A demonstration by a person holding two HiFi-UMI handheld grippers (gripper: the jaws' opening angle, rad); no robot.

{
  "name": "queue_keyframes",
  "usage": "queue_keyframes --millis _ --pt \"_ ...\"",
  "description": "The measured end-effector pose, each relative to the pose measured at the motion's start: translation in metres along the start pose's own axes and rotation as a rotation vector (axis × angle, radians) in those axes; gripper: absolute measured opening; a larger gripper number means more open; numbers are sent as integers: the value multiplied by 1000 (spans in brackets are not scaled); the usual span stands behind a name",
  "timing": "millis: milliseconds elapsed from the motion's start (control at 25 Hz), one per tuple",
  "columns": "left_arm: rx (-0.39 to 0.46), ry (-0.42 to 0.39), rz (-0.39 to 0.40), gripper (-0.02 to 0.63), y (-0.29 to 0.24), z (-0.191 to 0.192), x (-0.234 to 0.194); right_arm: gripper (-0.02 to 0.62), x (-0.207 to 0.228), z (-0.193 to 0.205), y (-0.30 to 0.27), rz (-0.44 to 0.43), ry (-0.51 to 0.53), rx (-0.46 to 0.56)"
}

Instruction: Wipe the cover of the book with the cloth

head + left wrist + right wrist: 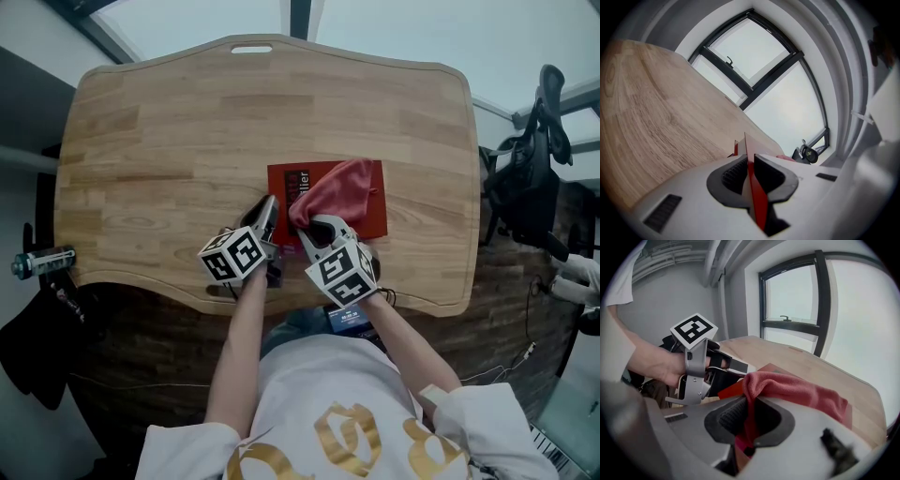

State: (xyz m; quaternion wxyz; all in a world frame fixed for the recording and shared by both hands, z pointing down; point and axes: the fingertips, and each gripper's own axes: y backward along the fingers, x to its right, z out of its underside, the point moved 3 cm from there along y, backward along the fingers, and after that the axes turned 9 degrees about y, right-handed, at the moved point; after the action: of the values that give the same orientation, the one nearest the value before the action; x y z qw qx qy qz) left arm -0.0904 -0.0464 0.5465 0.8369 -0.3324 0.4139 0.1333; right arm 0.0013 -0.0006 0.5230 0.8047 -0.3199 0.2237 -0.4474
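Observation:
A red book (375, 211) lies flat near the front middle of the wooden table (169, 159). My left gripper (269, 210) is shut on the book's near left corner. In the left gripper view the thin red cover (757, 197) stands edge-on between the pads of the left gripper (749, 163). A pink-red cloth (335, 186) is bunched on the book's cover. My right gripper (306, 223) is shut on the cloth's near end. In the right gripper view the cloth (797, 392) drapes over the right gripper (751, 405), and the left gripper (733, 365) sits close on the left.
The table's front edge runs just below both grippers. A cut-out handle slot (251, 49) is at the far edge. A black office chair (530, 178) stands off the right side. A small metal cylinder (39, 262) hangs off the left edge.

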Motion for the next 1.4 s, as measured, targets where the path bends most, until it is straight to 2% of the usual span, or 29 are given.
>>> queue_keyframes --millis 240,480,760,840,960,1080,1240,1400 --pt "1 4 4 54 0 1 0 55 -2 -8 -10 -87 40 17" --pt "2 3 1 54 1 0 0 55 -3 -14 -16 -177 9 48" --pt "13 15 4 54 0 0 0 55 -3 -19 -16 -258 21 63" --pt "9 -13 -5 54 1 -1 0 55 -4 -18 -16 -263 37 63" --pt "10 -99 -40 54 3 -3 3 55 -6 -21 -12 -272 69 61" --pt "10 -161 -73 55 5 -6 5 55 -3 -25 -5 -252 75 86" --pt "26 -220 -101 55 18 -14 9 55 -3 -33 8 -179 81 144" --pt "50 -279 -115 57 28 -24 20 55 7 -44 28 -53 46 205"
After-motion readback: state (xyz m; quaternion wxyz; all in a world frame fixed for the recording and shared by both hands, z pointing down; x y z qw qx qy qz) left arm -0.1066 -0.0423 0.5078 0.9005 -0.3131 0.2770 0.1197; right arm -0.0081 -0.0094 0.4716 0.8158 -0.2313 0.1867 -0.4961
